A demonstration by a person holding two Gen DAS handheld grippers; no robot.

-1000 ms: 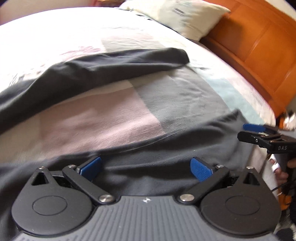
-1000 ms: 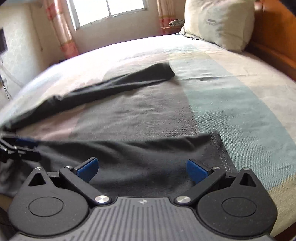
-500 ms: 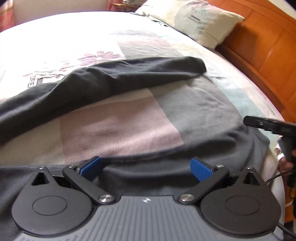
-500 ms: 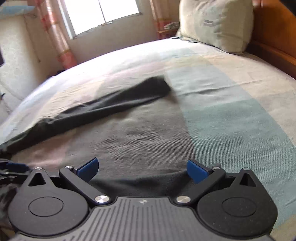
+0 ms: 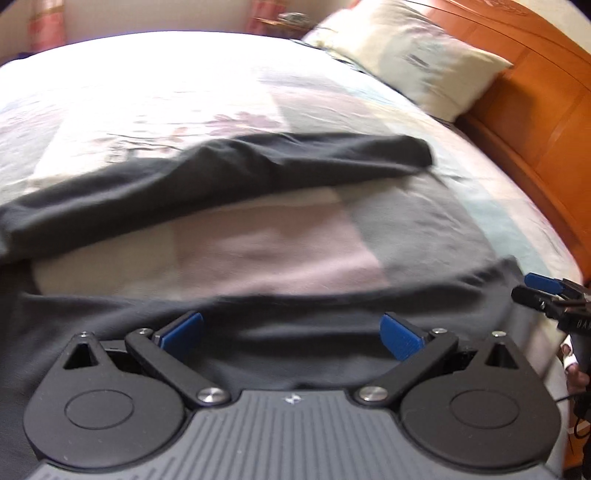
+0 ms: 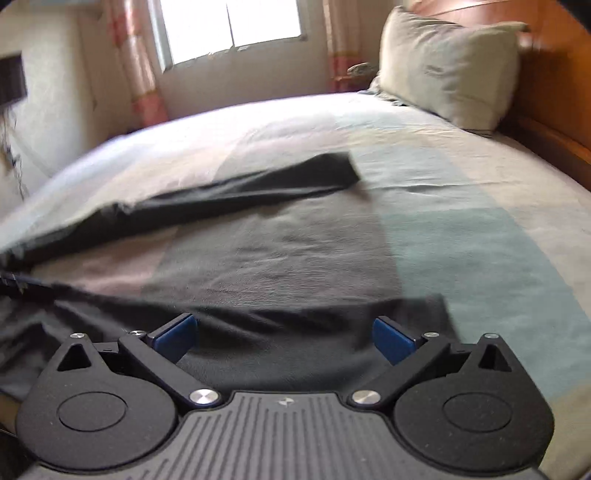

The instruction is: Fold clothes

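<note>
A dark grey garment [image 5: 295, 173] lies spread on the bed, one long leg running diagonally and a near leg [image 5: 332, 332] along the front edge. It also shows in the right wrist view [image 6: 258, 192]. My left gripper [image 5: 291, 332] is open, its blue pads wide apart over the near leg. My right gripper [image 6: 282, 338] is open over the near leg's hem end [image 6: 424, 314]. The right gripper also shows at the right edge of the left wrist view [image 5: 543, 291].
A patchwork bedspread [image 5: 277, 254] covers the bed. A pillow [image 5: 413, 55] leans on the orange wooden headboard [image 5: 546, 110] at the right. A window with curtains [image 6: 229, 26] is behind the bed.
Both grippers tilted up and drew back slightly, then came forward again over the near leg. Jaws stayed open. The near leg looks a little more rumpled.
</note>
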